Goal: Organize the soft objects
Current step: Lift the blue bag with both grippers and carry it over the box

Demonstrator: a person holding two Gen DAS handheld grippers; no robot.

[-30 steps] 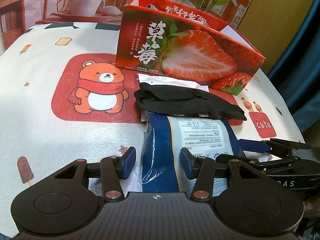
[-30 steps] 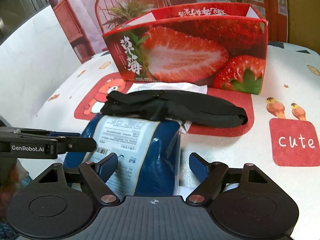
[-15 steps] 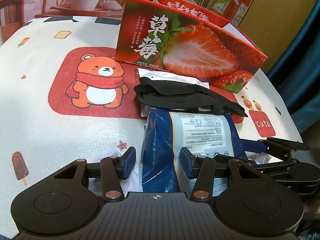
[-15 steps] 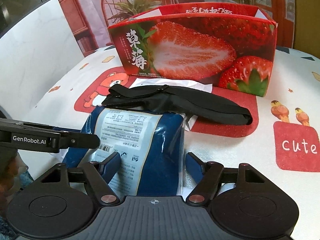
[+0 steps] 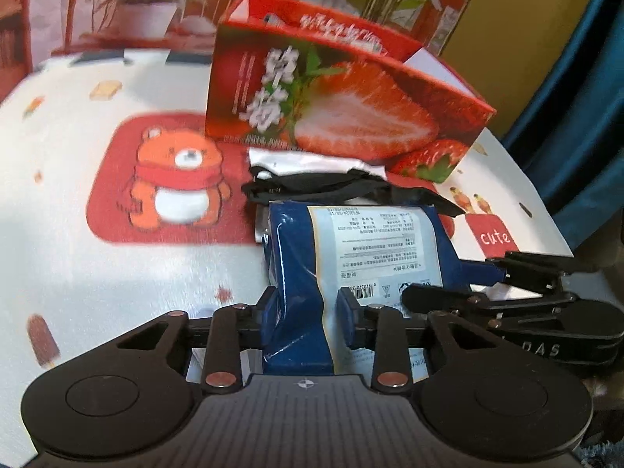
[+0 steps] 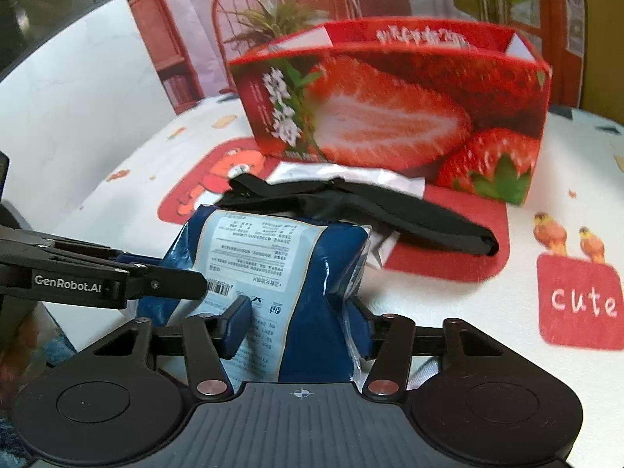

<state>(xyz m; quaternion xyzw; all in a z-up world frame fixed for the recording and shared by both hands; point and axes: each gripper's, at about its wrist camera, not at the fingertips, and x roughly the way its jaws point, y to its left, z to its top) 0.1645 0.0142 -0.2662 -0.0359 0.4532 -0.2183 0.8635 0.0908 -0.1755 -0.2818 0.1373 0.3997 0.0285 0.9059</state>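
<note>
Both grippers now clamp the soft blue plastic package

Since a moment ago the left gripper (image 5: pixel 308 310) and right gripper (image 6: pixel 298 318) have closed onto the blue package (image 5: pixel 351 257), lifted before the red strawberry-printed cardboard box (image 5: pixel 335 105), above the black fabric strap (image 6: pixel 370 206).

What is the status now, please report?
Left gripper and right gripper both shut on blue packet. Packet lifted toward strawberry box. Black strap lies between.

One blue pack (image 5: pixel 351 249), one black strap (image 6: pixel 390 210), one strawberry box (image 5: pixel 351 117).
</note>
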